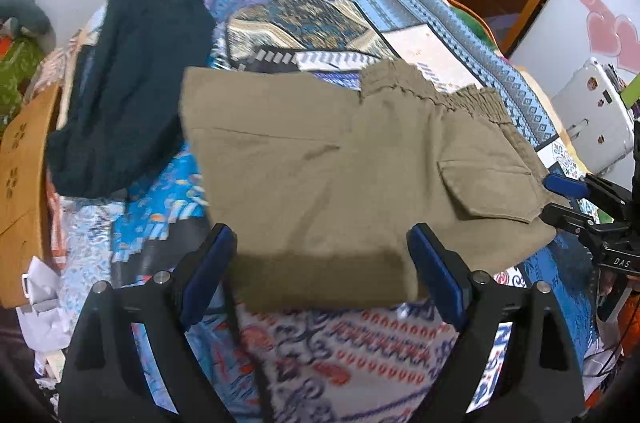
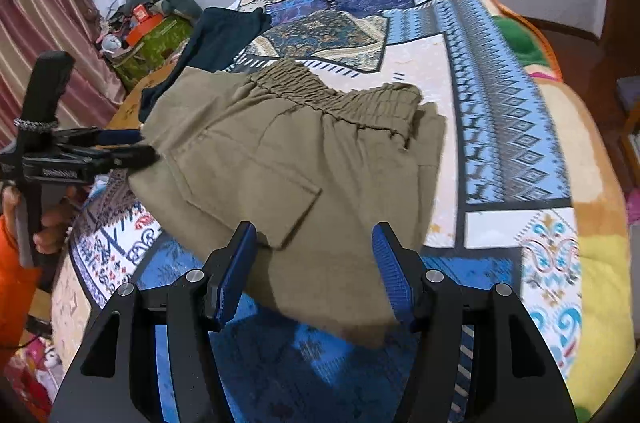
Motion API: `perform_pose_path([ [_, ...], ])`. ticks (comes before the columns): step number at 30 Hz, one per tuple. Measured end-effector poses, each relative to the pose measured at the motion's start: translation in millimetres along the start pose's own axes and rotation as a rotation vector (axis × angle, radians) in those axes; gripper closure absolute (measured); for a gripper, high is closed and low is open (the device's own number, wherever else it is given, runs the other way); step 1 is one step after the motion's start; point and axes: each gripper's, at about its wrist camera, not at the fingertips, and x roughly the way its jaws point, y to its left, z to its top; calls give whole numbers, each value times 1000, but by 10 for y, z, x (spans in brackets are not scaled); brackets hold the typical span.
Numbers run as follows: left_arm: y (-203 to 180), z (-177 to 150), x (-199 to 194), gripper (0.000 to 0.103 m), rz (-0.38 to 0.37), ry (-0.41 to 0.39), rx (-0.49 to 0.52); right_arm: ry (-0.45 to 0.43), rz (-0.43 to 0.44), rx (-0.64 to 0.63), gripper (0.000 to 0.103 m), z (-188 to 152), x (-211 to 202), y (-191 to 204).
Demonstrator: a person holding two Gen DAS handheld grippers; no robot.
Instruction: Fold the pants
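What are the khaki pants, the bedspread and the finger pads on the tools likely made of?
Khaki pants: matte woven fabric, probably cotton twill; stitched pocket flap, gathered elastic waistband.
Bedspread: printed patchwork textile, slight sheen; fibre unclear.
Finger pads: blue, finely textured, likely rubber or soft plastic, on black matte rigid bodies, seemingly plastic, with metal pins. Left tool looks the same.

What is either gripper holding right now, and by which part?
Nothing. The left gripper and right gripper are both open at the near edge of the khaki pants, not clamped.
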Motion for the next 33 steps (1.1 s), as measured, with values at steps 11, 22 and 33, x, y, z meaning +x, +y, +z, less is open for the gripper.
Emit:
perform_pose_path([
  [11, 511, 112, -205, 13, 58, -74, -114, -58, -81, 39, 45, 151, -159, -186],
  [22, 671, 225, 389, 24, 3, 65, -154, 46, -39, 191, 45, 231, 283, -564],
  [33, 683, 361, 478, 35, -1, 42, -135, 57, 11, 213, 46, 390, 494, -650],
])
